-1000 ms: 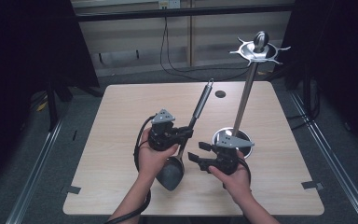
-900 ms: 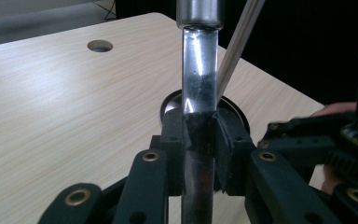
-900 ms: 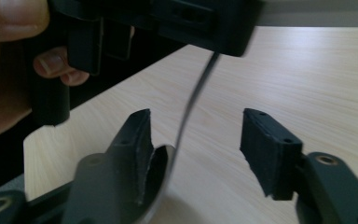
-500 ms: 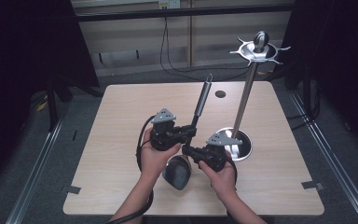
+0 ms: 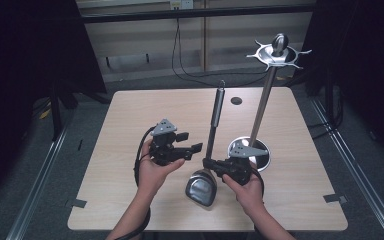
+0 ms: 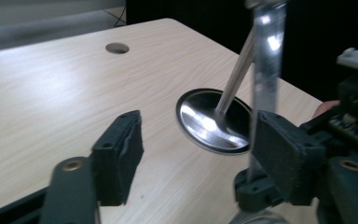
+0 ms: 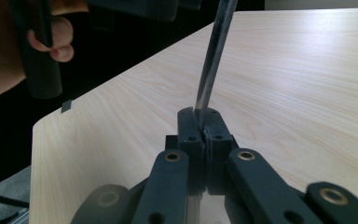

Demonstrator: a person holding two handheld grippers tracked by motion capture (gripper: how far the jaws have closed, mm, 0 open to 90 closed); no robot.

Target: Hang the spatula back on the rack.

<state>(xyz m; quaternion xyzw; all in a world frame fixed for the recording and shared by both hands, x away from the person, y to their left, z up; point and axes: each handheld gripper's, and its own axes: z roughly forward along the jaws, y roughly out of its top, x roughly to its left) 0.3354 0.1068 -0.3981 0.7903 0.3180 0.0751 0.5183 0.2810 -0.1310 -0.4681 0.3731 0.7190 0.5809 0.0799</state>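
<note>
High view first: I see a light wooden table (image 5: pixel 145 110) with a metal stand (image 5: pixel 261 120) at its right, its round shiny base (image 5: pixel 260 150) flat on the top and a spoked head (image 5: pixel 278 52) up high. My right gripper (image 5: pixel 209 163) has its jaws pressed tight on the thin shaft of a ladle (image 5: pixel 211 145), low down, just above the bowl (image 5: pixel 201 187), which sits on the table near the front edge; the handle rises nearly upright, tilted a little away from me. The left gripper (image 5: pixel 192 143) hovers just beside that shaft (on its left), jaws spread wide and holding nothing.

Right gripper view confirms the pinch: the two black pads meet around the shiny shaft (image 7: pixel 212 60).

Left gripper view shows its fingertips (image 6: pixel 121 154) well apart, the ladle shaft (image 6: pixel 265 84) standing close against the right-hand one, and the stand's base (image 6: pixel 205 116) beyond, beside a round hole (image 6: pixel 117 47) in the tabletop.
</note>
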